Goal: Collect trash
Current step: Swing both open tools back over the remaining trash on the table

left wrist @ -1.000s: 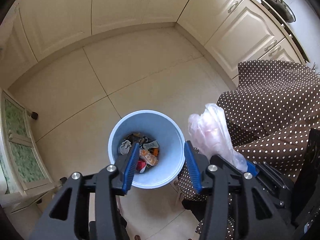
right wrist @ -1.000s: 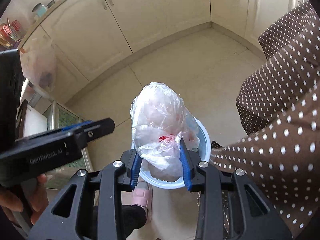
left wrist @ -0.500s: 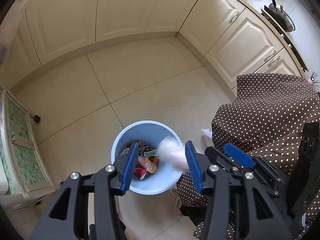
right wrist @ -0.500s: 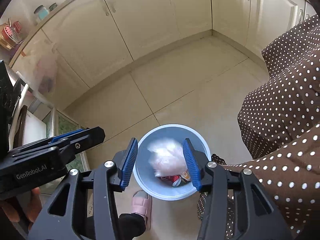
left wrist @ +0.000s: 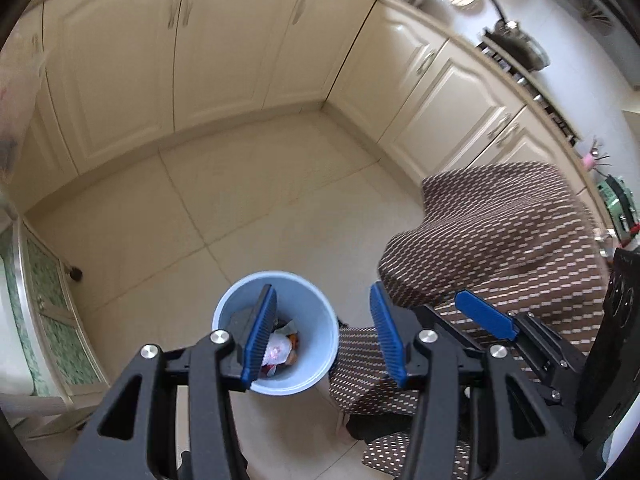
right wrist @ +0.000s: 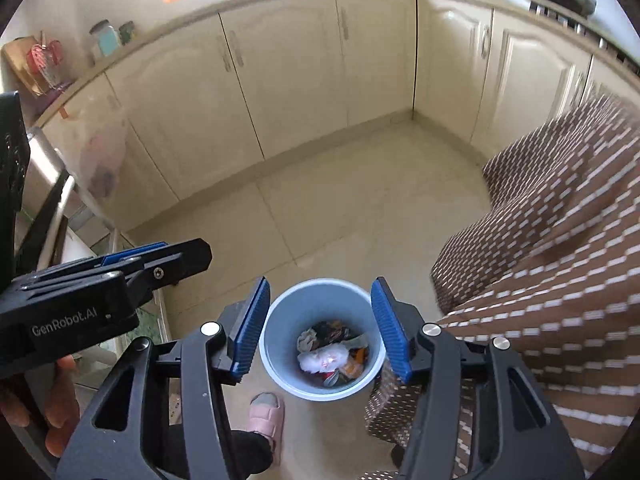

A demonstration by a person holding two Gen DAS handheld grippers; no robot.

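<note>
A light blue bin (right wrist: 280, 332) stands on the tiled floor below both grippers; it also shows in the left wrist view (left wrist: 320, 320). A crumpled clear plastic bag (right wrist: 322, 360) lies inside it on top of mixed trash, and shows in the left wrist view (left wrist: 277, 350) too. My right gripper (right wrist: 320, 330) is open and empty, high above the bin with its jaws framing the rim. My left gripper (left wrist: 326, 334) is open and empty, above the bin's right edge. The left gripper's body (right wrist: 108, 280) shows at the left of the right wrist view.
Cream kitchen cabinets (right wrist: 288, 68) line the back and right walls. A brown dotted cloth (right wrist: 560, 264) hangs close on the right. A glass-door cabinet (left wrist: 44, 312) stands at the left. A pink slipper (right wrist: 266, 414) is on the floor in front of the bin.
My right gripper opened and the plastic bag fell into the bin. Both grippers have since risen, so the bin looks smaller.
</note>
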